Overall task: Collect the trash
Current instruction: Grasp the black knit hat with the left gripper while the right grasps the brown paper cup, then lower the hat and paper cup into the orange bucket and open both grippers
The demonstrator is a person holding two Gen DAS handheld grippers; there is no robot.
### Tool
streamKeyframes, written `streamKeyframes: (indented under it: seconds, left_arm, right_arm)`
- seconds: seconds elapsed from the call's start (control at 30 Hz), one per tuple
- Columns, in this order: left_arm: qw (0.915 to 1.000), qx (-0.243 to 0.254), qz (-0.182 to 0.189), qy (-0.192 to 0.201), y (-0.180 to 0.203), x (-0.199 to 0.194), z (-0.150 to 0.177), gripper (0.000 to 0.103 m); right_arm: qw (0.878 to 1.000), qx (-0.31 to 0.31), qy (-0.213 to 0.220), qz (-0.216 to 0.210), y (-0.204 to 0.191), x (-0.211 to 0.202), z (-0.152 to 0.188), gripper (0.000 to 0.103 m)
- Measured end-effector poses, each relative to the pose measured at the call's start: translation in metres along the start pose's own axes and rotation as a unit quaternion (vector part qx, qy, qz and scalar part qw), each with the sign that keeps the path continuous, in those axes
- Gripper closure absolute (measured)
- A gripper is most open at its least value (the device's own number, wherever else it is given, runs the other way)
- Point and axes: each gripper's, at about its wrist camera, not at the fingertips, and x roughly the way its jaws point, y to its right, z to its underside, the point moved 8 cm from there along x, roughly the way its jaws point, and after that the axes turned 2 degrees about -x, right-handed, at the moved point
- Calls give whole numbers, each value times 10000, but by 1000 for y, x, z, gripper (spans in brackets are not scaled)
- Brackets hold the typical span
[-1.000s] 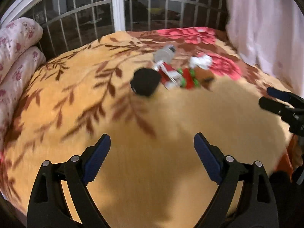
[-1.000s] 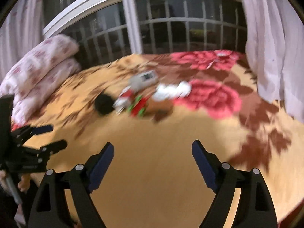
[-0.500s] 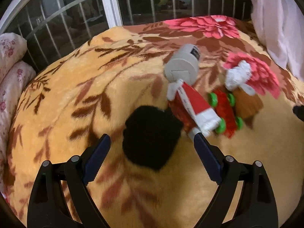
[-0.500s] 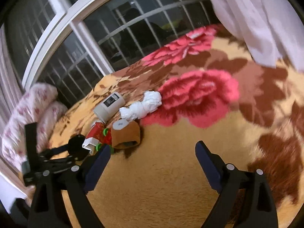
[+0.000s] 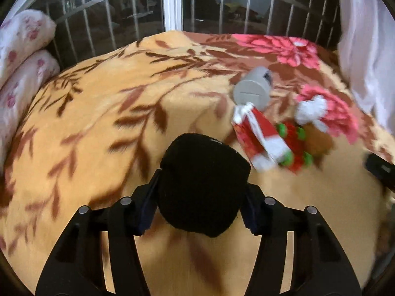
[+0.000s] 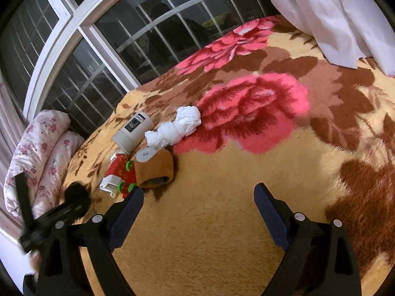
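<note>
left tongs [image 5: 200,204] closed on the black fuzzy lump [image 5: 202,185] at near left of the bed blanket [image 5: 98,113], right tongs [image 6: 197,212] open and empty; first pickup step, next likely lift clear, remaining trash pile [image 6: 148,157] just right.

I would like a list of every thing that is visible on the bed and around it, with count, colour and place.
black soft lump: 1, black, between the left gripper's fingers
grey can: 1, grey, lying on its side
white tissue: 1, white, right of the can
red carton: 1, red and white, beside the can
brown sock: 1, brown, by the carton
blanket: 1, tan, flowered
quilt: 1, pink-flowered, folded, left edge
curtain: 1, white, right
window: 1, barred
left gripper: shut on the lump
right gripper: open
</note>
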Motion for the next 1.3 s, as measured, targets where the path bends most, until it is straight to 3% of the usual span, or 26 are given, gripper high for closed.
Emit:
streamKeyframes:
  seconds: [0.1, 0.2, 0.27, 0.3, 0.5, 0.57, 0.63, 0.67, 0.73, 0.8, 0.83, 0.93, 1.1, 1.3]
  left_arm:
    - [9995, 114, -295, 49, -12, -25, 22, 48]
    - [9988, 39, -479, -36, -32, -22, 40, 47]
    - [9985, -313, -333, -297, -48, -2, 54, 47]
    - [9986, -426, -214, -231, -52, 1, 55, 47]
    - [9991, -303, -307, -52, -47, 3, 52, 46]
    - [9991, -336, -272, -37, -48, 3, 53, 46]
    - [9990, -373, -231, -16, -49, 3, 52, 46]
    - [9990, -374, -226, -6, -50, 3, 54, 46]
    - [9990, -389, -210, 14, -51, 3, 54, 46]
    - [9990, -403, -182, 20, -51, 3, 54, 46]
    - [9990, -420, -162, 24, -51, 3, 54, 46]
    - [9989, -453, -117, 46, -52, 2, 55, 46]
    - [9987, -502, -26, 111, -53, 0, 55, 46]
    - [9961, -668, 440, 381, -54, -16, 55, 46]
  right_arm:
    - [9995, -252, -91, 191, -9, 1, -1, 14]
    - [9955, -845, -193, 384, -34, 9, -5, 14]
    - [9927, -1088, -300, 436, -49, 19, -7, 14]
    - [9916, -1164, -321, 455, -55, 23, -9, 14]
    - [9861, -1388, -589, 695, -69, 64, -20, 15]
    - [9853, -1325, -789, 740, -67, 79, -20, 19]
    - [9829, -1295, -1044, 788, -63, 94, -15, 32]
    - [9815, -1326, -1080, 861, -62, 98, -13, 33]
    - [9810, -1368, -984, 959, -62, 99, -14, 50]
    - [9826, -1378, -859, 904, -66, 95, -15, 65]
    - [9826, -1396, -807, 920, -66, 93, -16, 67]
    - [9836, -1431, -588, 932, -72, 78, -16, 69]
    - [9883, -1396, -257, 549, -89, 30, -8, 69]
    - [9859, -1651, 9, 260, -108, -39, 33, 69]
